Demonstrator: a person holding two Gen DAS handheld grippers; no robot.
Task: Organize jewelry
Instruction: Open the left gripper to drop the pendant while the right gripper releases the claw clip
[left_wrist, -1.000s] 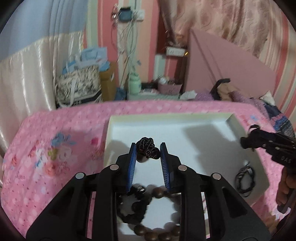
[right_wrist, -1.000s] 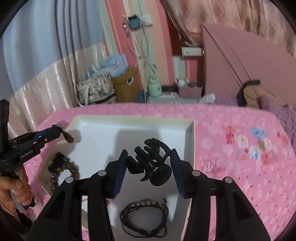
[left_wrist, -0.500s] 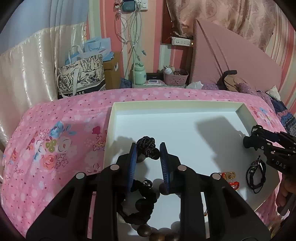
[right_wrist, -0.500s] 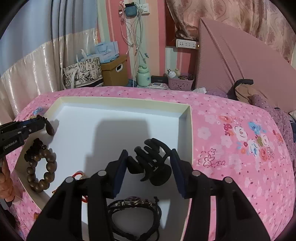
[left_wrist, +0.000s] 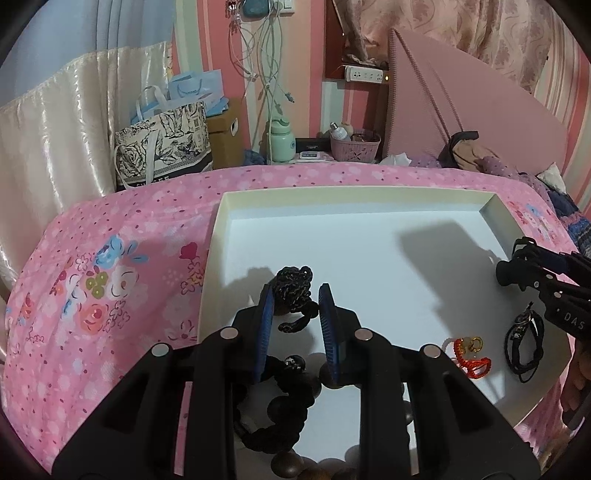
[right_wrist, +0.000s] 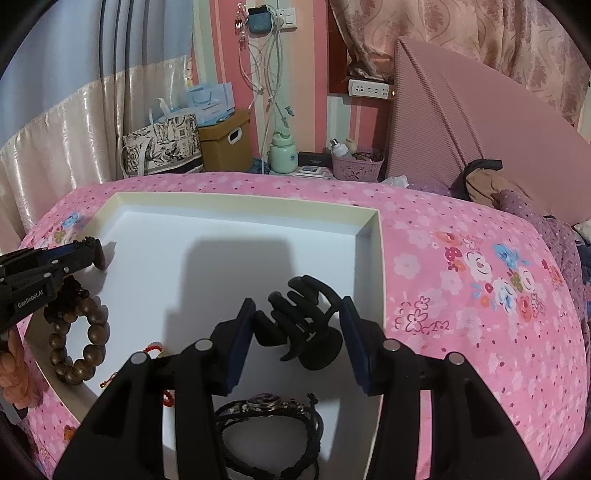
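Pink striped wall (left_wrist: 306, 44), cream curtain (left_wrist: 55, 122), floral bedspread (left_wrist: 110, 266).

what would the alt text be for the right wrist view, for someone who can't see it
The right gripper holds a black claw hair clip over a shallow white tray on a pink floral bedspread. In the tray lie a wooden bead bracelet, a red cord piece and a black cord bracelet; the left gripper enters from the left edge.

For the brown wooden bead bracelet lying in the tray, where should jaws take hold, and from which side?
Grip the brown wooden bead bracelet across one stretch of its bead ring, coming straight down from above. It lies flat on the white tray as an open loop, so one jaw could drop inside the ring and one outside. Its far side looks crowded by the left gripper.
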